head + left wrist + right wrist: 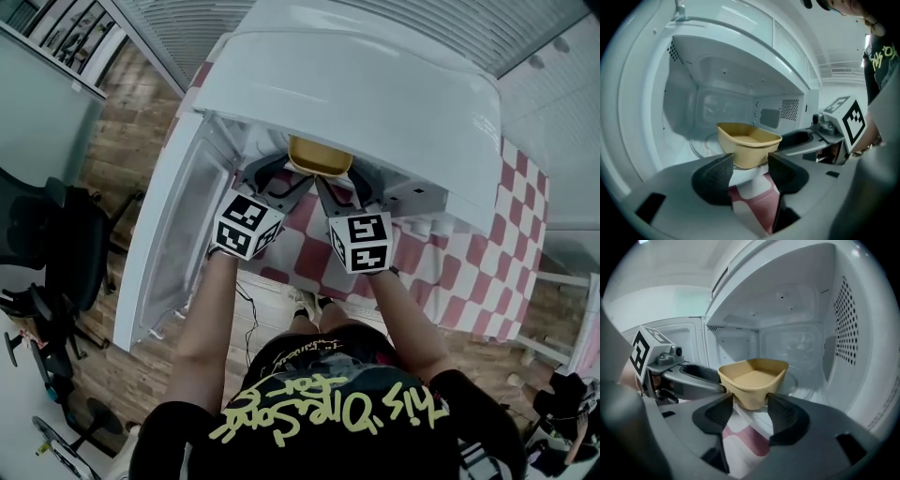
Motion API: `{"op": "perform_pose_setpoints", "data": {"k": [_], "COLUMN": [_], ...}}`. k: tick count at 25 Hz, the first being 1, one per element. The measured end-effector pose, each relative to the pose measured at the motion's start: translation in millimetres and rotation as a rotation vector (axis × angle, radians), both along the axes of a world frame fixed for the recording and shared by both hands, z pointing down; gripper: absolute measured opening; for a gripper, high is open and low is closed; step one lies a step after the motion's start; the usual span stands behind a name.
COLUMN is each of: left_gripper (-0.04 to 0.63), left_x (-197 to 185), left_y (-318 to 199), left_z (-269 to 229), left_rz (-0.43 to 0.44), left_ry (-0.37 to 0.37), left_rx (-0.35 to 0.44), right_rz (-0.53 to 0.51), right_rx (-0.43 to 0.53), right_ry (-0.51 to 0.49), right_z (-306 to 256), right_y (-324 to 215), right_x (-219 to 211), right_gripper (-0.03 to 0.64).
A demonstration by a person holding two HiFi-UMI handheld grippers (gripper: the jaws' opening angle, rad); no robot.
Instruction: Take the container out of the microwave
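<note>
Head view: the container sits in the microwave mouth just ahead of the left tool and right tool, both spread and seemingly gripping nothing, so removal remains.

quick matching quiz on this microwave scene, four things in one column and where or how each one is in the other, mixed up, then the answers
Things:
1. tan plastic container
2. white microwave door
3. red-and-white checked cloth
4. round glass turntable

Places or states:
A. spread under the white microwave
B. swung open
C. empty, at the front of the oven cavity
D. flat on the cavity floor

Pairs: 1-C, 2-B, 3-A, 4-D
</note>
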State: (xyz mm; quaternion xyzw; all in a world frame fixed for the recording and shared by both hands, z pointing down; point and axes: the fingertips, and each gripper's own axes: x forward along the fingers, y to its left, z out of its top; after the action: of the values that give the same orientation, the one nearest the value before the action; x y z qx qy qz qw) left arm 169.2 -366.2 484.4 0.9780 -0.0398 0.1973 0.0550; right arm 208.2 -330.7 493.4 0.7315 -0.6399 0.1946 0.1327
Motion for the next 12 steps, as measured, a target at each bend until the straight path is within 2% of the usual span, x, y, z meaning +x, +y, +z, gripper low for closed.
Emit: {"op": "perform_pose_setpoints", "data": {"k": [12], "left_gripper": [0.222], "left_x": [-16.1], "left_y": [12.4], "left_z": [-13.6], "left_rz": [-0.154], "left_ry": [0.007], "left_rx": [0.045], "right_rz": [-0.062], "right_rx": [0.017], "right_ry": [-0.01], "right_z": [-9.8], "right_y": [10.0], "right_x": [-14.3], "right_gripper": [0.233]}}
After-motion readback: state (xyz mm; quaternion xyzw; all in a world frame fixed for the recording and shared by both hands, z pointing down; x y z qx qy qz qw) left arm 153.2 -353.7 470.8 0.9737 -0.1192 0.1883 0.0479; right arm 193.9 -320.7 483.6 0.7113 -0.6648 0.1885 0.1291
